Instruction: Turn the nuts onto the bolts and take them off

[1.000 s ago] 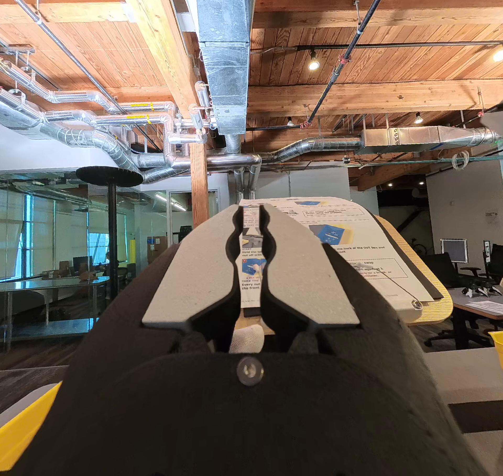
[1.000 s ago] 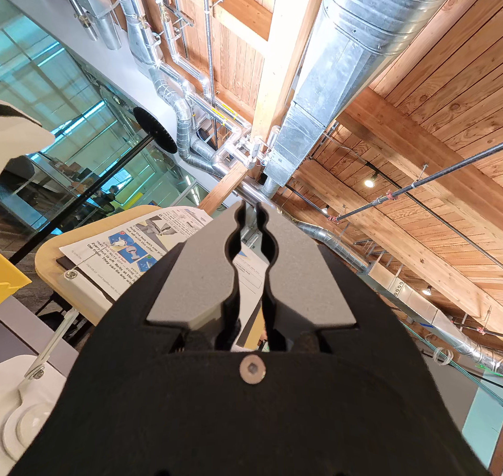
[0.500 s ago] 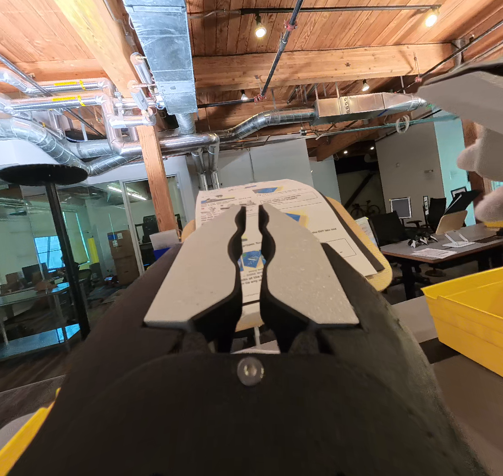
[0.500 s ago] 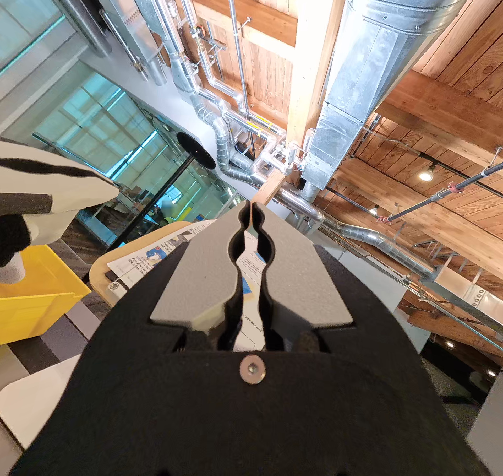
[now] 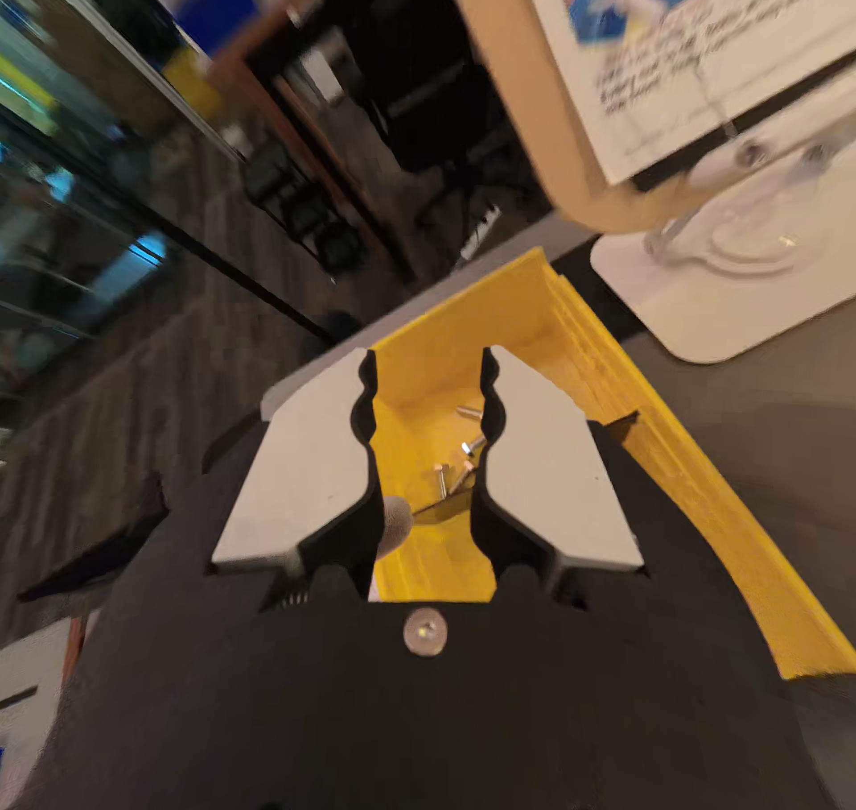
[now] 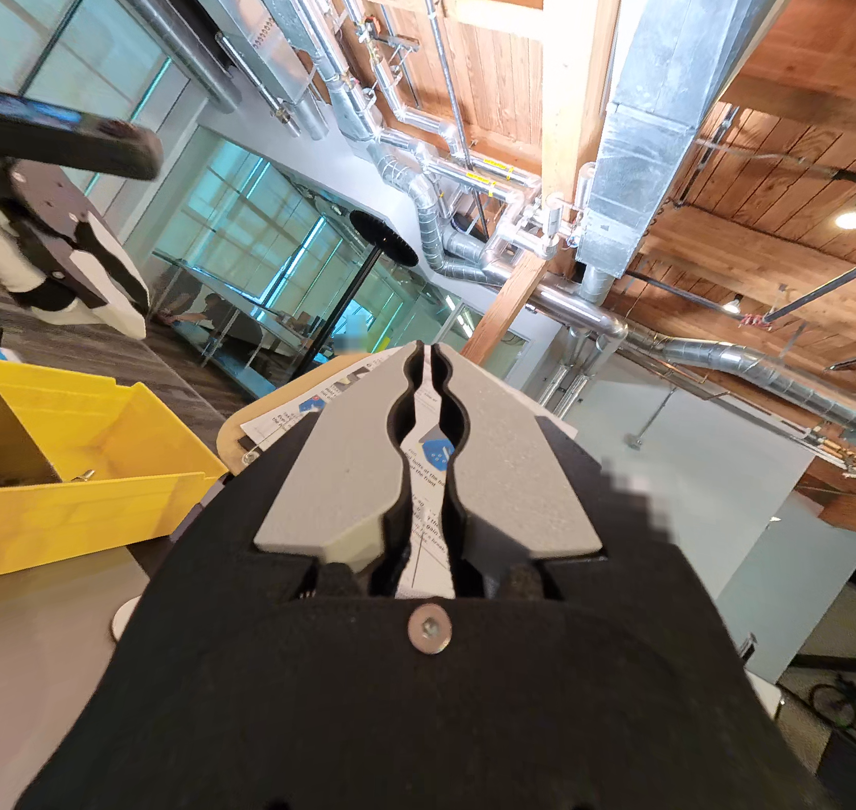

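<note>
My left gripper point(image 5: 428, 356) is open and empty, tilted down over a yellow bin point(image 5: 695, 486). Several silver bolts point(image 5: 468, 449) lie on the bin's floor between my fingers. My right gripper point(image 6: 426, 346) is shut and empty, pointing up toward the ceiling. In the right wrist view the same yellow bin point(image 6: 116, 500) sits at the left with a small metal part point(image 6: 83, 476) inside, and the left gripper point(image 6: 92, 278) hangs above it. No nuts are visible to me.
An instruction sheet on a tan wooden board point(image 5: 695, 69) stands on a white base point(image 5: 741, 287) right of the bin; it also shows in the right wrist view point(image 6: 287, 417). The grey tabletop point(image 5: 741, 440) lies around the bin. Ducts and wooden beams run overhead. The tips of one gripper are about 35 centimetres away from the tips of the other.
My left gripper has swung down from facing the ceiling and sheet to over the yellow bin, and its jaws have opened. My right gripper has stayed shut and tilted slightly lower.
</note>
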Demonstrator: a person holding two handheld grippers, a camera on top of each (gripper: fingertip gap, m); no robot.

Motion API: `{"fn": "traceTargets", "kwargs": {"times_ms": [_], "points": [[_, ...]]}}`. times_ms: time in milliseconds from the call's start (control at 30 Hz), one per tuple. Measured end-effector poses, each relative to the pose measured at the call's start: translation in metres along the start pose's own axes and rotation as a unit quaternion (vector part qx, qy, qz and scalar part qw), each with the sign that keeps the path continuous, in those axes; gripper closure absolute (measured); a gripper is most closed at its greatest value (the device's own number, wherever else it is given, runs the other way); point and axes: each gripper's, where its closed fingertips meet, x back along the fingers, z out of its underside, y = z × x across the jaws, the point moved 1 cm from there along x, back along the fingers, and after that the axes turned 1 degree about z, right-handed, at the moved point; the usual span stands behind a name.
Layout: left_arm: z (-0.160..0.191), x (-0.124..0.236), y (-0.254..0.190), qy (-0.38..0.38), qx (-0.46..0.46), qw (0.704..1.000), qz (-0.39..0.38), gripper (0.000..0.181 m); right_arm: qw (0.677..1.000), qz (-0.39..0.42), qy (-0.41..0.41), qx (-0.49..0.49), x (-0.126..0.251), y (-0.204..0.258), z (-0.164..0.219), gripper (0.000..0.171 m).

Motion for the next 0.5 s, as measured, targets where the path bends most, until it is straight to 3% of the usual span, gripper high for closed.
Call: {"fn": "traceTargets", "kwargs": {"times_ms": [67,200,267,333,500], "points": [[0.020,-0.027,0.004,0.064,-0.008,0.998,0.027,0.145,1.000,-0.010,0.013,-0.004,-0.003,0.005,0.011,0.171],[0.065,-0.080,-0.019,0.196,0.031,0.971,0.130,0.139,0.999,-0.023,0.034,-0.008,-0.007,0.014,0.029,0.171],[0.086,-0.101,-0.019,0.255,0.019,0.957,0.135,0.139,0.999,-0.029,0.038,-0.008,-0.008,0.018,0.033,0.171],[0.099,-0.117,-0.020,0.291,0.014,0.946,0.144,0.145,0.999,-0.027,0.041,-0.004,-0.009,0.019,0.034,0.170],[0.123,-0.144,-0.029,0.369,0.037,0.911,0.180,0.141,0.999,-0.023,0.046,-0.003,-0.008,0.015,0.039,0.170]]}}
